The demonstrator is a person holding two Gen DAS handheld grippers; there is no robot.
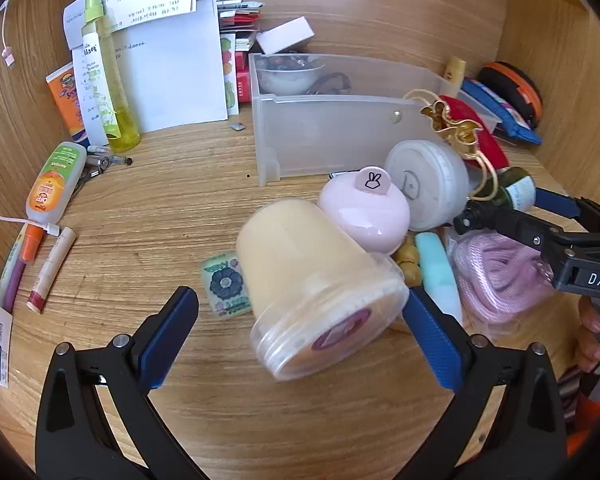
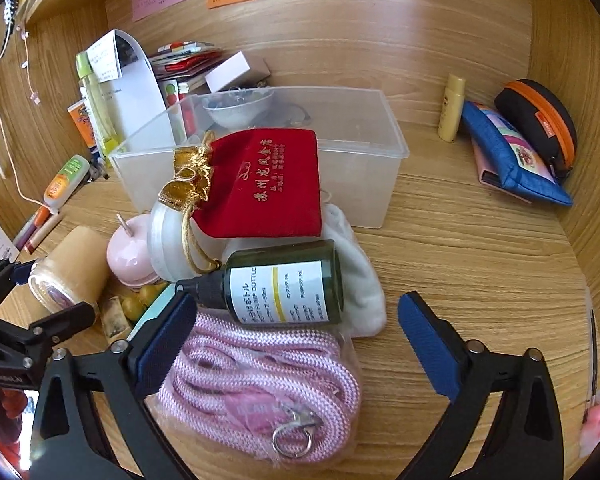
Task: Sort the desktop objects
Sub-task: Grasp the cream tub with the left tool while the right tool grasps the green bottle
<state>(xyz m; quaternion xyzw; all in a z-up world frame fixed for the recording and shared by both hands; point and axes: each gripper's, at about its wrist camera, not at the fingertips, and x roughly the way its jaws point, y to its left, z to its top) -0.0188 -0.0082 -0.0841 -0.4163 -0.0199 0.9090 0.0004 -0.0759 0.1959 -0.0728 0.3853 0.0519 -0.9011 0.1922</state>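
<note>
A cream-filled clear plastic jar (image 1: 316, 292) lies on its side on the wooden worktop (image 1: 160, 216), its mouth toward the camera, between the wide-apart blue pads of the left tool (image 1: 300, 328); neither pad presses on it. At its one o'clock a pink rounded case with a rabbit tab (image 1: 366, 210) touches it, and beyond that a white round lidded tub (image 1: 426, 184) leans on its side. At twelve o'clock stands a frosted clear plastic storage box (image 1: 332, 128) holding a small white bowl (image 1: 290, 74). At ten o'clock, well apart, a tall yellow-green spray bottle (image 1: 106, 76) stands before white papers (image 1: 172, 68).

In the right wrist view the right tool (image 2: 298, 328) is also spread wide, gripping nothing. Between its pads lies a coiled pink-and-white braided rope in a clear bag (image 2: 260, 380), with a dark green pump bottle bearing a white label (image 2: 284, 284) on its side at the rope's twelve o'clock. A red velvet drawstring pouch with gold trim (image 2: 268, 184) leans against the box beyond. At two o'clock, well apart, a blue zip pouch (image 2: 508, 152) lies beside a black round case with an orange zip (image 2: 540, 120).
</note>
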